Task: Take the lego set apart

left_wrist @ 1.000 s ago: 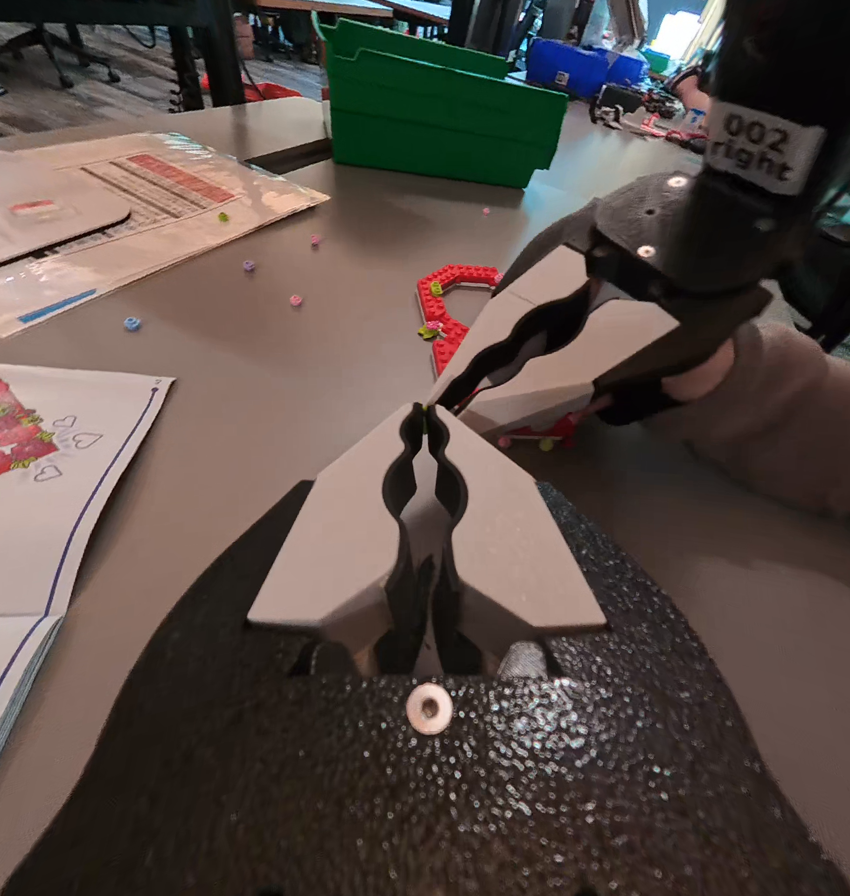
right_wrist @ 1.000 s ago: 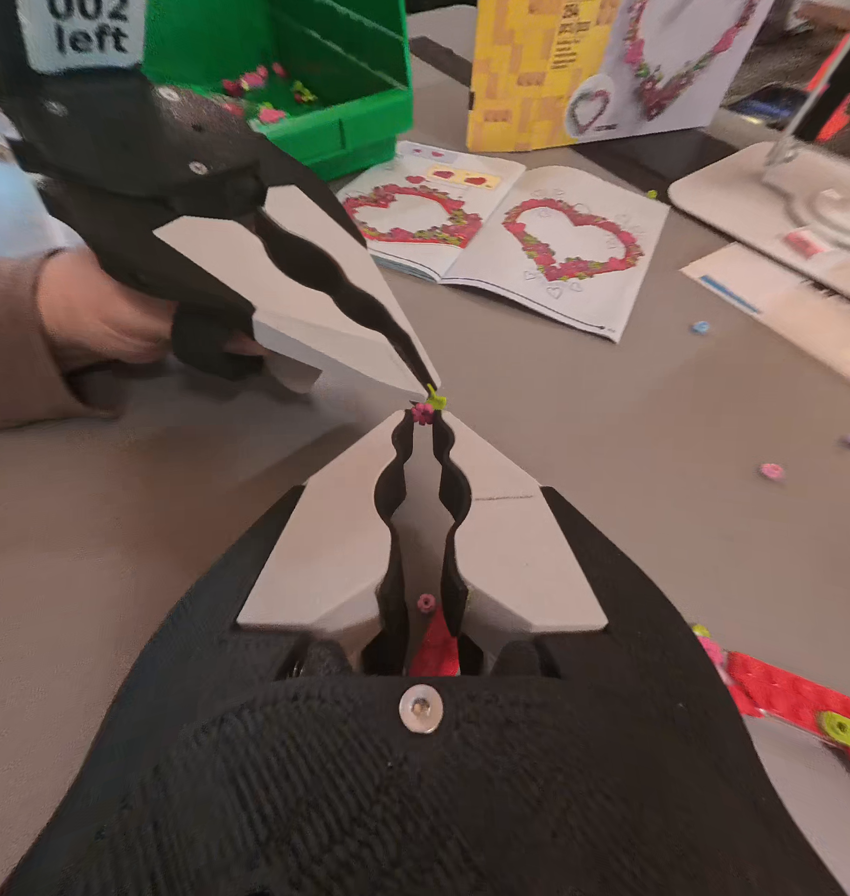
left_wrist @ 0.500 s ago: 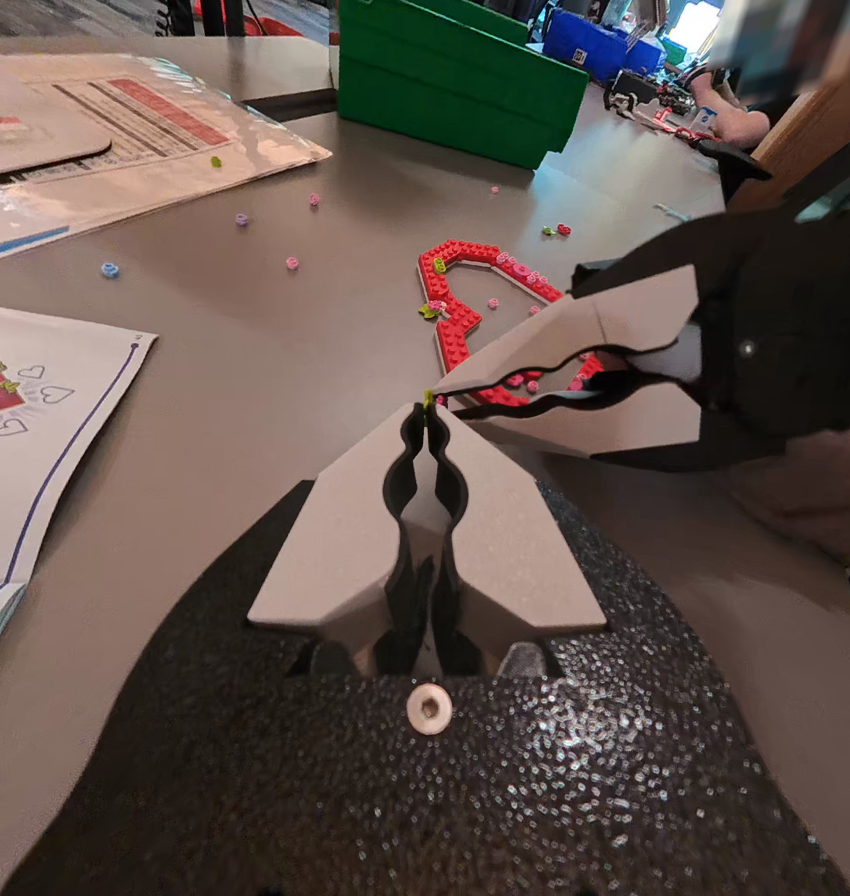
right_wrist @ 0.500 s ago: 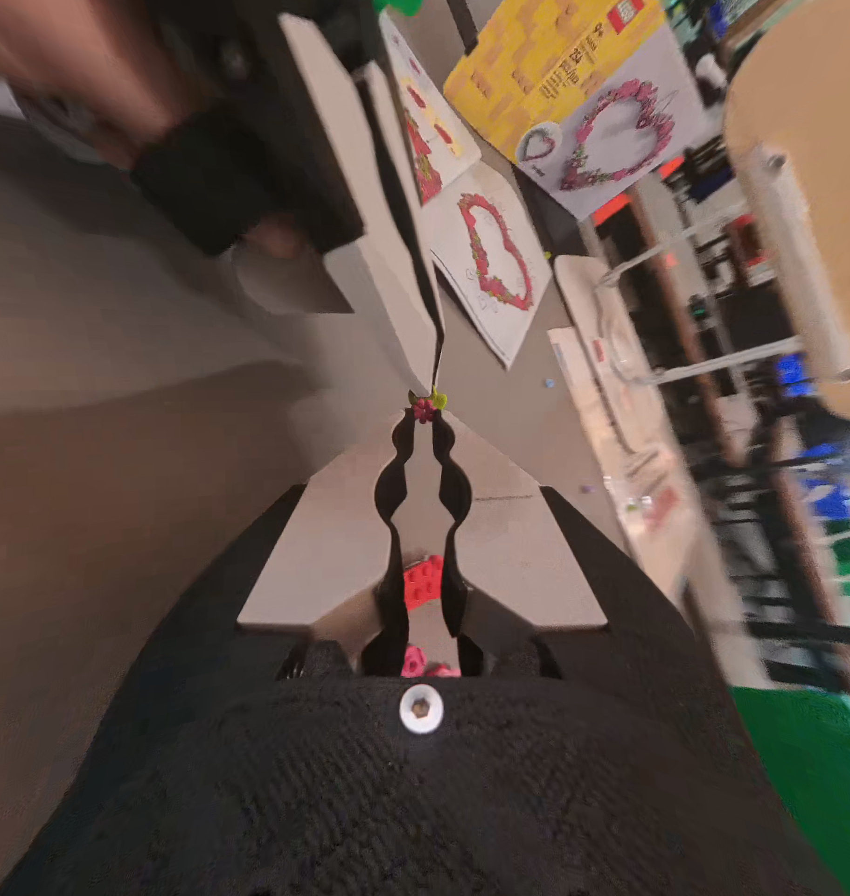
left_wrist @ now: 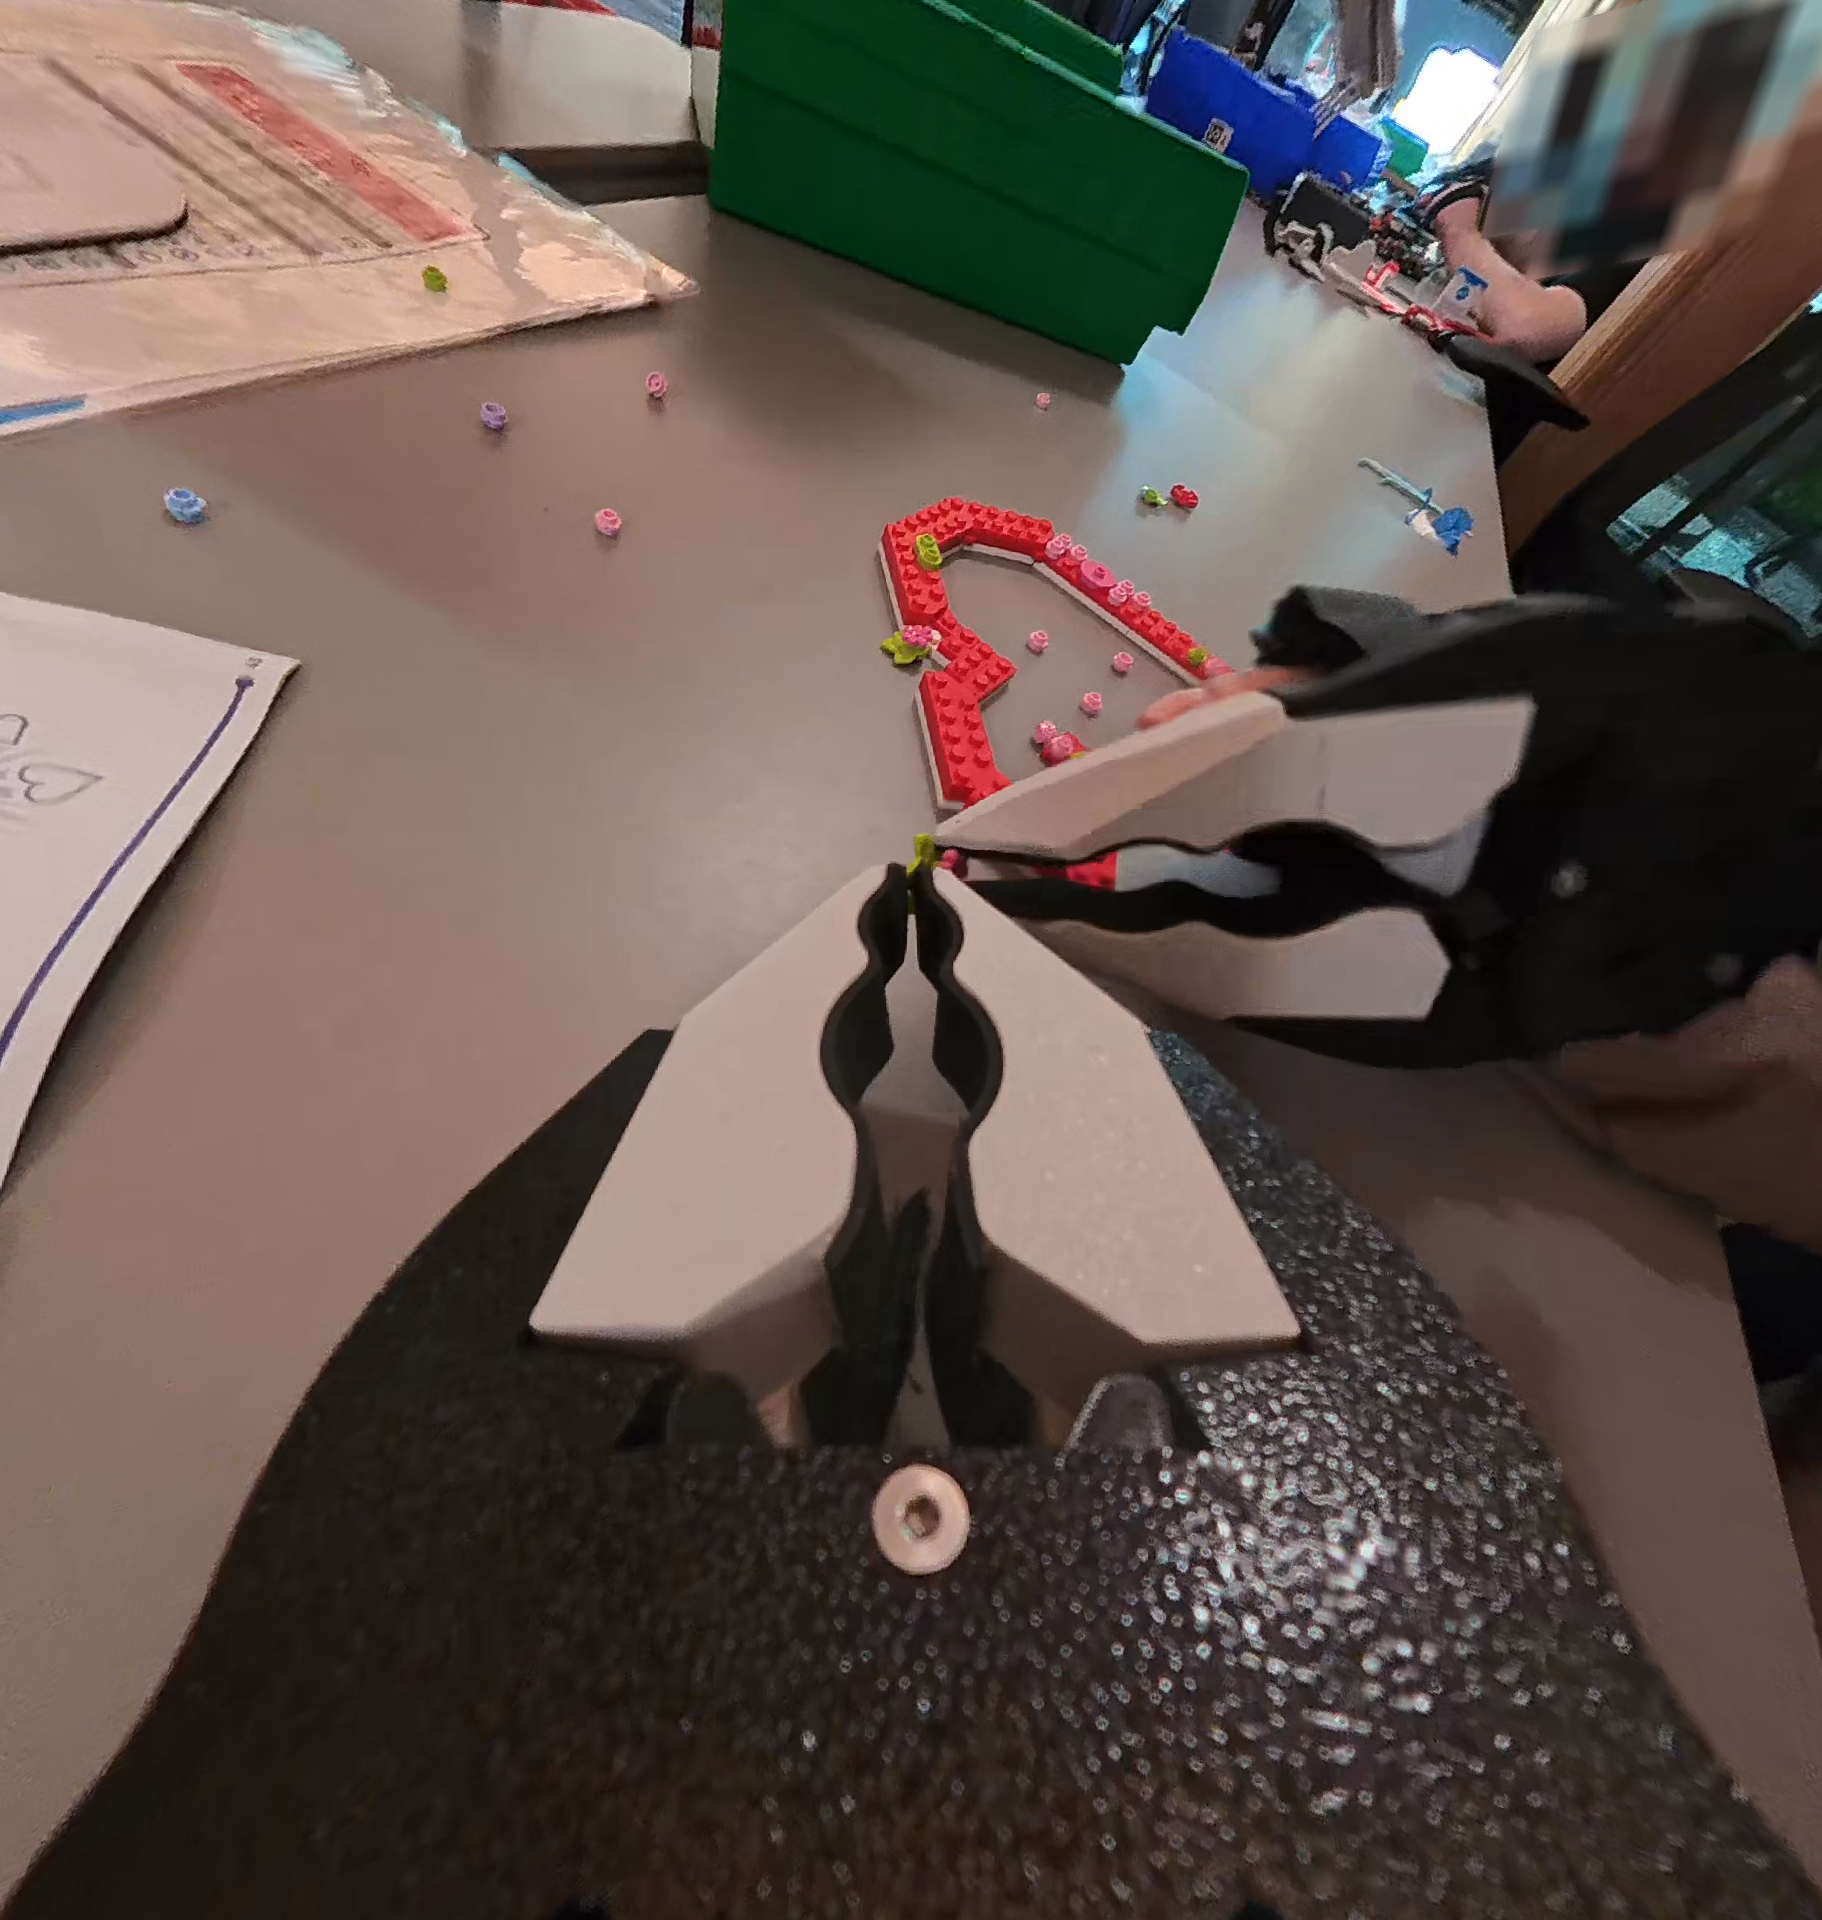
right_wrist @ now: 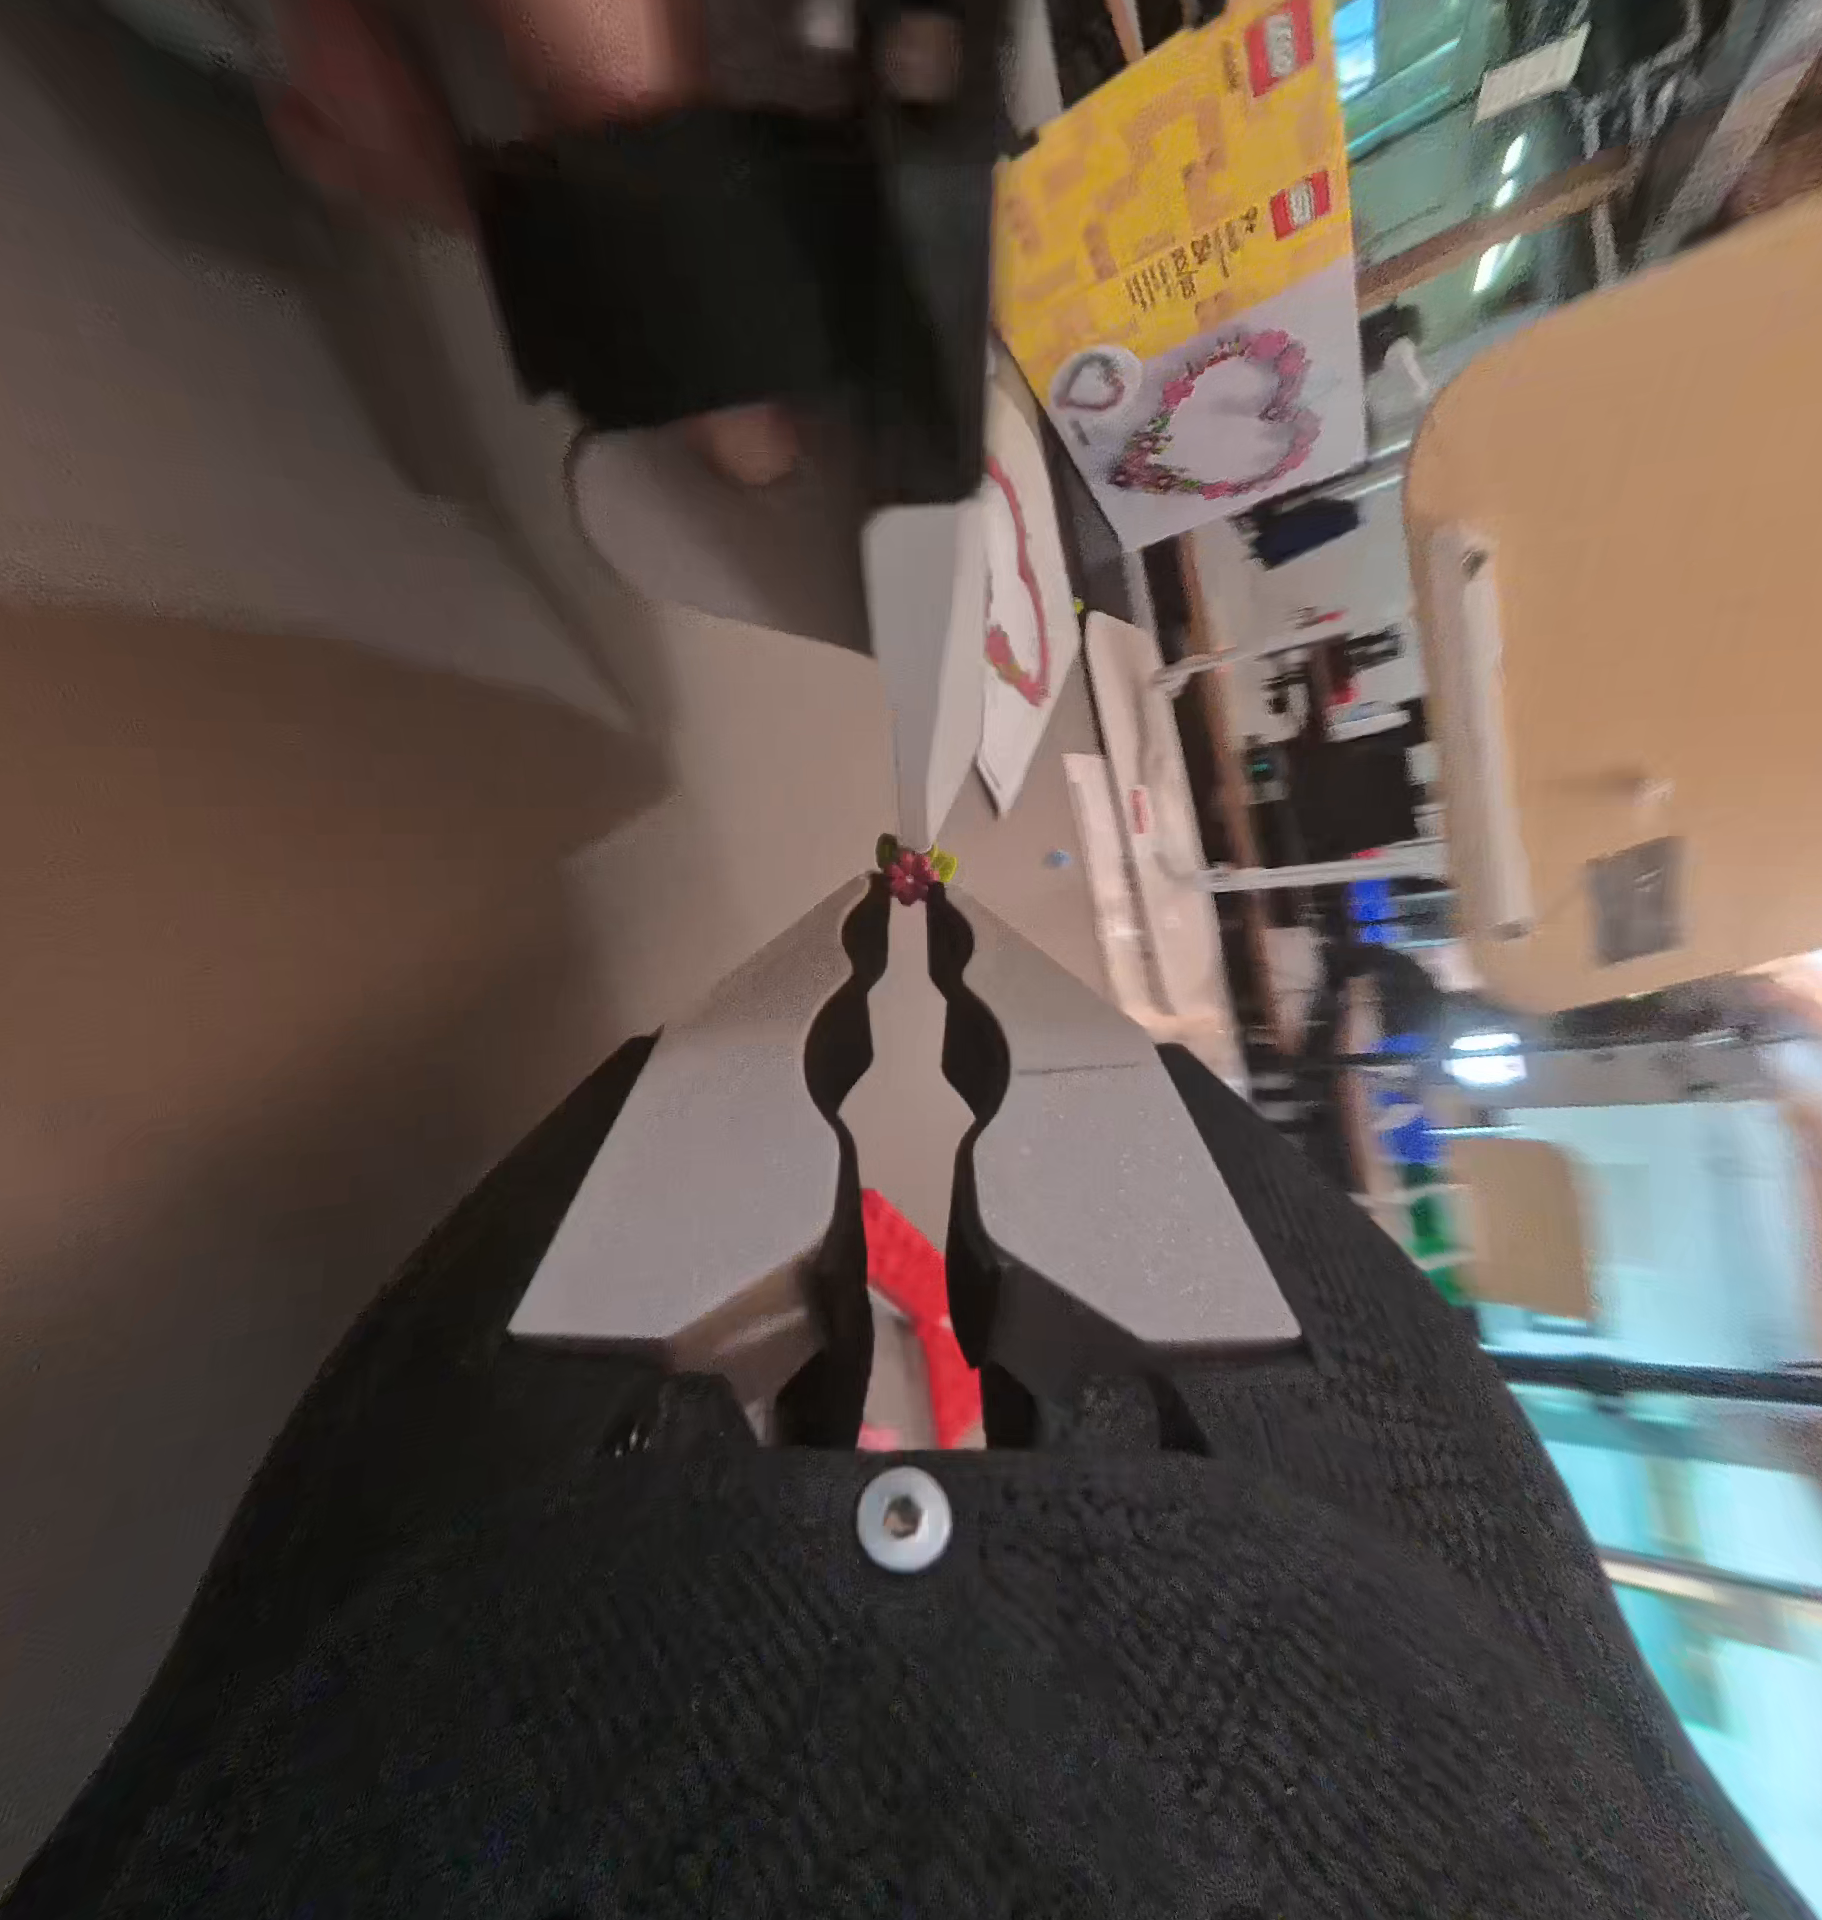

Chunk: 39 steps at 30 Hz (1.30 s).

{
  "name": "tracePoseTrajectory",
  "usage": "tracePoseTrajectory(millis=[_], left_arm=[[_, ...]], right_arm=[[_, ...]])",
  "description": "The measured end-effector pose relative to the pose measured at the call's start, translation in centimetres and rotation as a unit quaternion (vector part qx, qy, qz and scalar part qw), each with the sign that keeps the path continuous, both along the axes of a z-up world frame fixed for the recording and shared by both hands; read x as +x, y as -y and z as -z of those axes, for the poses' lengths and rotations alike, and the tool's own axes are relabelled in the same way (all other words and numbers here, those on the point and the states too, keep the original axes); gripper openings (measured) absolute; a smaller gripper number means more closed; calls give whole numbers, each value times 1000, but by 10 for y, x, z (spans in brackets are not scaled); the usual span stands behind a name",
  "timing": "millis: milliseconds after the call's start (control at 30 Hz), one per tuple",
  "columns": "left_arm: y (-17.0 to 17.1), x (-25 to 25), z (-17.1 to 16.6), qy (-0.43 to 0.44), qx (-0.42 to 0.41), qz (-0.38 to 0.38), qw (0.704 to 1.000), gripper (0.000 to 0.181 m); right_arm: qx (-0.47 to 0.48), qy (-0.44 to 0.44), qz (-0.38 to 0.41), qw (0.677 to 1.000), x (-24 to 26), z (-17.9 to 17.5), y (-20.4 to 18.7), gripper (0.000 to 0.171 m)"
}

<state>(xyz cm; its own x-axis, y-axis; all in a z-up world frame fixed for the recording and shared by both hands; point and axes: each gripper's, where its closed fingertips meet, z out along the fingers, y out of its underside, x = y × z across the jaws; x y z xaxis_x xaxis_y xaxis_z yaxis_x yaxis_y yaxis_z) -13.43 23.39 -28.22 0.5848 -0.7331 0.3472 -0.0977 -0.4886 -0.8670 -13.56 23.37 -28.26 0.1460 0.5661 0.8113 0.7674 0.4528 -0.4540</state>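
A red heart-shaped lego frame [left_wrist: 964, 717] lies on the grey table with a few pink flowers and green leaves still on it; it also shows in the right wrist view [right_wrist: 907, 1268] between the fingers. My left gripper [left_wrist: 912, 883] is shut on a lime-green leaf [left_wrist: 922, 854]. My right gripper [left_wrist: 954, 847] comes in from the right, tip to tip with it, rolled on its side. In the right wrist view my right gripper [right_wrist: 907, 902] is shut on a dark-pink flower [right_wrist: 909, 878] joined to the leaf [right_wrist: 943, 862]. The left gripper [right_wrist: 917, 831] meets it from above.
Green bins [left_wrist: 969, 177] stand at the back. An open instruction booklet [left_wrist: 76, 852] lies left, a plastic-covered sheet [left_wrist: 263, 208] behind it. Loose small pieces [left_wrist: 607, 520] are scattered on the table. A yellow set box [right_wrist: 1177, 239] stands behind the booklet [right_wrist: 1021, 644].
My right gripper has rolled about a quarter turn while both grippers stay tip to tip on the flower and leaf. The left gripper has barely moved.
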Motion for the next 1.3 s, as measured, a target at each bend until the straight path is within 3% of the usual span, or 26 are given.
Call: tracePoseTrajectory(millis=[133, 300, 400, 633, 933, 1100, 1300], left_arm=[[0, 1, -21, 42, 30, -7, 999, 0], [-7, -7, -34, 53, 73, -48, 995, 0], [-8, -7, -32, 41, 77, -52, 995, 0], [-9, -1, -24, 38, 55, -56, 996, 0], [-9, 0, -22, 16, 70, -54, 996, 0], [-12, 0, -16, -15, 69, -69, 995, 0], [-12, -2, -10, -3, 37, -64, 997, 0]], right_arm=[[-182, -173, 6, 968, -1, -16, 0, 7], [-261, -261, 30, 929, -3, -24, -2, 20], [-264, -276, 46, 923, -6, -26, -4, 21], [-203, -229, 93, 947, -4, -20, -11, 12], [-209, -217, 85, 950, -2, -19, -9, 7], [-72, -110, 109, 985, 0, -15, -12, 6], [36, -23, 108, 993, -1, -12, -12, 7]])
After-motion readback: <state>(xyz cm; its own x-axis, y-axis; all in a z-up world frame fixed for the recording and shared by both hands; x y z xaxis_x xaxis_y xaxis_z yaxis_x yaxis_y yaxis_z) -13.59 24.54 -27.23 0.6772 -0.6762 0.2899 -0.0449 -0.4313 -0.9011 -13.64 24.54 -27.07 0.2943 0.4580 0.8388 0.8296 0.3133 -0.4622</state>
